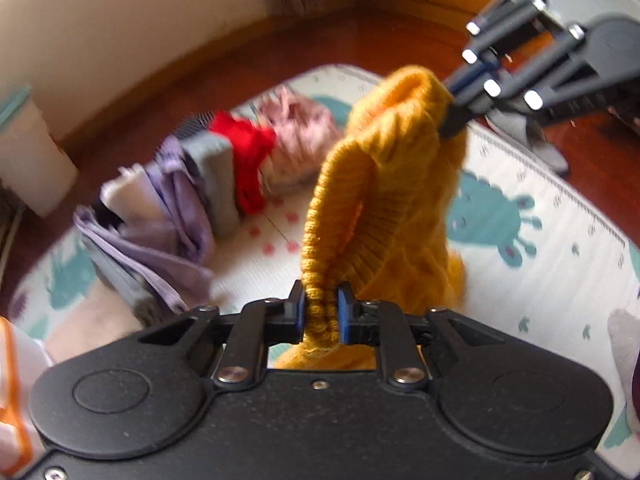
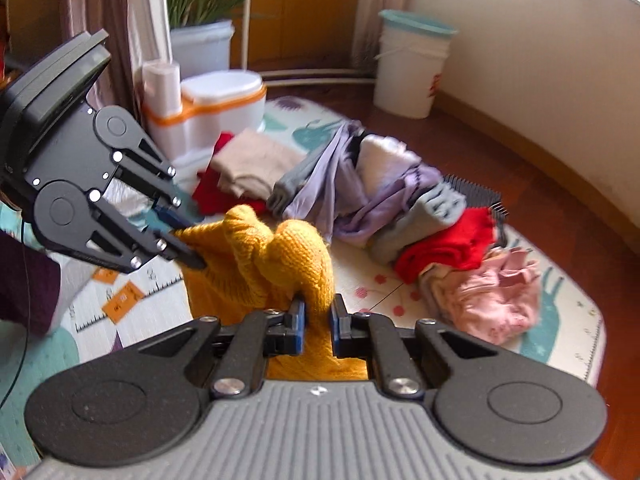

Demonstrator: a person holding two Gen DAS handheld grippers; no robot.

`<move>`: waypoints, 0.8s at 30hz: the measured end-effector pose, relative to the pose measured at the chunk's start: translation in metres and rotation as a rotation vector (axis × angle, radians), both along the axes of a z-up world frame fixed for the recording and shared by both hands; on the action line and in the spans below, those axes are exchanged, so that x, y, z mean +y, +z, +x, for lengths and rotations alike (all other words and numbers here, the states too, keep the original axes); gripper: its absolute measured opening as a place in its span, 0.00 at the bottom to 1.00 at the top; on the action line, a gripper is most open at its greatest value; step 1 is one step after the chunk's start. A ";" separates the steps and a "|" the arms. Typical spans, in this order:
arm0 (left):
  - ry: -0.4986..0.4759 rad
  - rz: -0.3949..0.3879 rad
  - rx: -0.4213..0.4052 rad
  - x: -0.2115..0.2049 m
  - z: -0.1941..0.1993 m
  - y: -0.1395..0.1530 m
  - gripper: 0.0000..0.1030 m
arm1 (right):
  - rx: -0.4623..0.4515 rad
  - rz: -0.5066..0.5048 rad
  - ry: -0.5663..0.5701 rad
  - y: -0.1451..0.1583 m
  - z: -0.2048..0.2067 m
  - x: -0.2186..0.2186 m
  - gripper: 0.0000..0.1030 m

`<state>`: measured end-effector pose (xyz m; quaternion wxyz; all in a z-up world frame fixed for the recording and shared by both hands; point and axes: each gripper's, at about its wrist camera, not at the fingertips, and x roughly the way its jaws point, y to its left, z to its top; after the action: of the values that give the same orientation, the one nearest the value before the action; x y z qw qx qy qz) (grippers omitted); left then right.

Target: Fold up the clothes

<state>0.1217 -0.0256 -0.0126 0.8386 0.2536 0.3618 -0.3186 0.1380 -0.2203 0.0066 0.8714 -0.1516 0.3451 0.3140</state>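
Mustard knit sweater [image 1: 384, 184] bunched, hanging above mat, pinched at two edges.

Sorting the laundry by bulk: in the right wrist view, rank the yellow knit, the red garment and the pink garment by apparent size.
1. yellow knit, though nearest the camera, so inflated.
2 and 3. pink garment and red garment look alike; unranked.

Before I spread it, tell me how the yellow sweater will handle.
Probably floppy: the yellow sweater sags between the left gripper and right gripper. The chunky knit looks grippy, unlikely to slip. It may stretch under its own weight.
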 end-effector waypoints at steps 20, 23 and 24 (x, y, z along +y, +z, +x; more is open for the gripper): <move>0.042 0.144 -0.240 -0.004 0.016 0.046 0.13 | -0.106 -0.001 -0.125 0.019 0.000 0.013 0.13; 0.063 0.193 -0.307 -0.012 0.032 0.042 0.13 | -0.148 -0.002 -0.176 0.013 0.019 0.021 0.13; 0.068 0.212 -0.334 -0.015 0.037 0.041 0.13 | -0.164 -0.002 -0.200 0.011 0.025 0.023 0.13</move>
<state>0.1586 -0.0410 0.0280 0.8660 0.3772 0.2576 -0.2036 0.1630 -0.1975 0.0175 0.9235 -0.1423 0.2866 0.2116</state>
